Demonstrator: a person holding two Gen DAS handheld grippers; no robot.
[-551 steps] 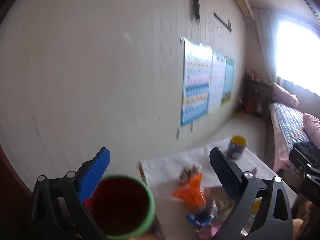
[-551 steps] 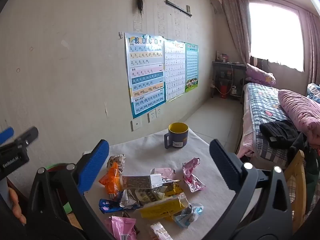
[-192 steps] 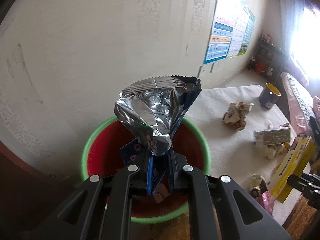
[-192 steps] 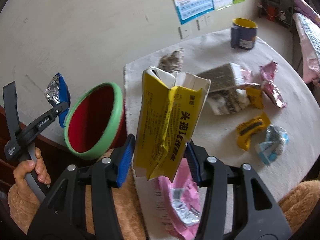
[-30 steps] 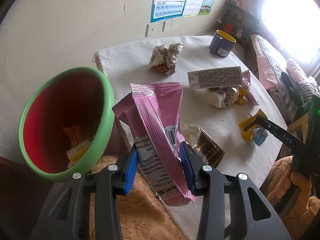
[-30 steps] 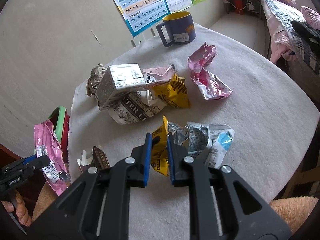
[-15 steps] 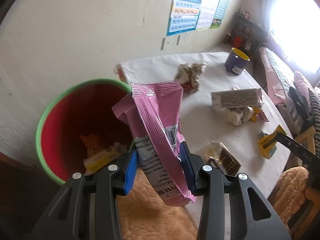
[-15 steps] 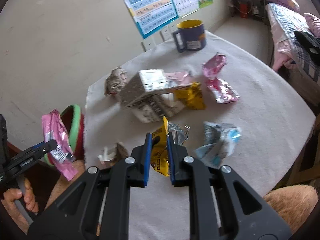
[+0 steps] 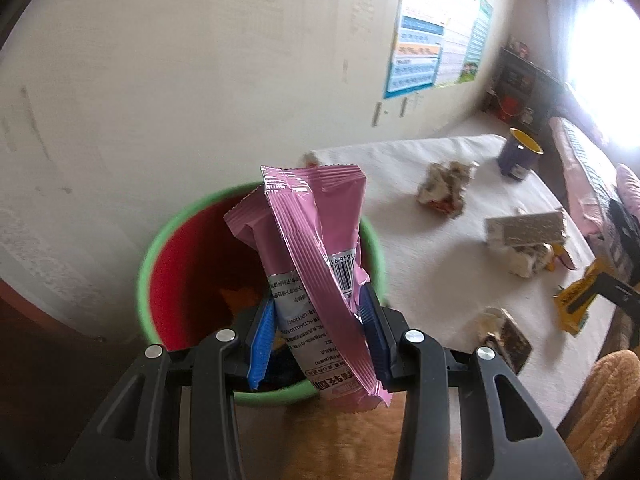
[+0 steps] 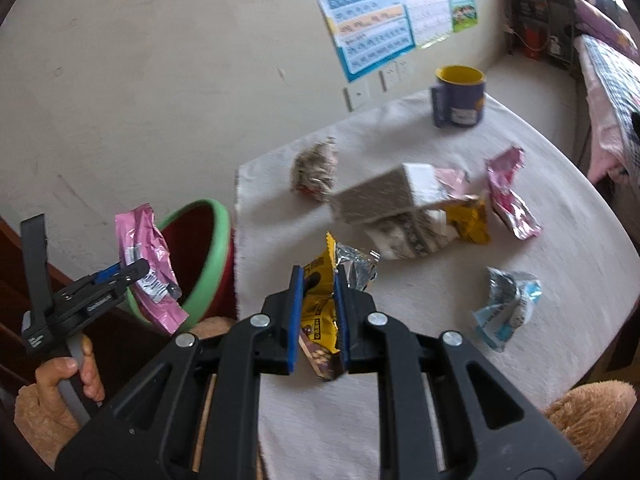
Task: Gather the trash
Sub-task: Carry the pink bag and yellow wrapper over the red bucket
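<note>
My left gripper is shut on a pink snack wrapper and holds it over the mouth of the red bin with a green rim; the bin holds orange and yellow trash. In the right wrist view the left gripper and pink wrapper sit by the bin at the table's left edge. My right gripper is shut on a yellow wrapper, above the table. It also shows in the left wrist view.
Loose trash lies on the white table: a crumpled paper ball, a grey carton, a gold wrapper, a pink foil wrapper, a blue-silver wrapper. A blue mug stands at the back. A brown packet lies near the front edge.
My left gripper has swung left with the pink wrapper, from beside the bin to over its mouth. My right gripper has lifted the yellow wrapper and moved it left toward the bin.
</note>
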